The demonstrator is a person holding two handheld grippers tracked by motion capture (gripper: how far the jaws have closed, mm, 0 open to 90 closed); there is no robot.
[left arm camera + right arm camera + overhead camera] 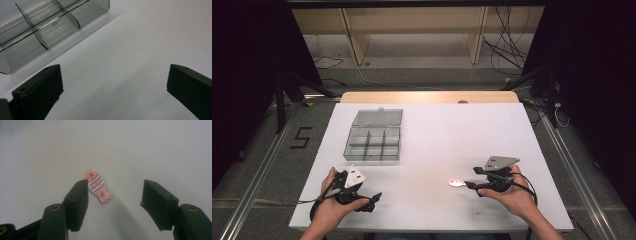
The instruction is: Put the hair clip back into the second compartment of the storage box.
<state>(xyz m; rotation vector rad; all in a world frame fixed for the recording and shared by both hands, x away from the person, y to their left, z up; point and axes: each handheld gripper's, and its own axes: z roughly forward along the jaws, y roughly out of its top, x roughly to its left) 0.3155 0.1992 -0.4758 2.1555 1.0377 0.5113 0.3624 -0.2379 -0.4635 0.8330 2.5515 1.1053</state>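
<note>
A: Sitting toward the far left corner of the counter, the divided box has its lid back, ready to receive?

B: Likely. Left hand-held gripper idles wide open, empty. Right hand-held gripper spreads wide around the pink fish near the counter's front edge, not yet pinching.

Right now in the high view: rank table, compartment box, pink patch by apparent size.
1. White table
2. Clear compartment box, lid open
3. Pink striped patch, tiny, at the right claw tips
</note>
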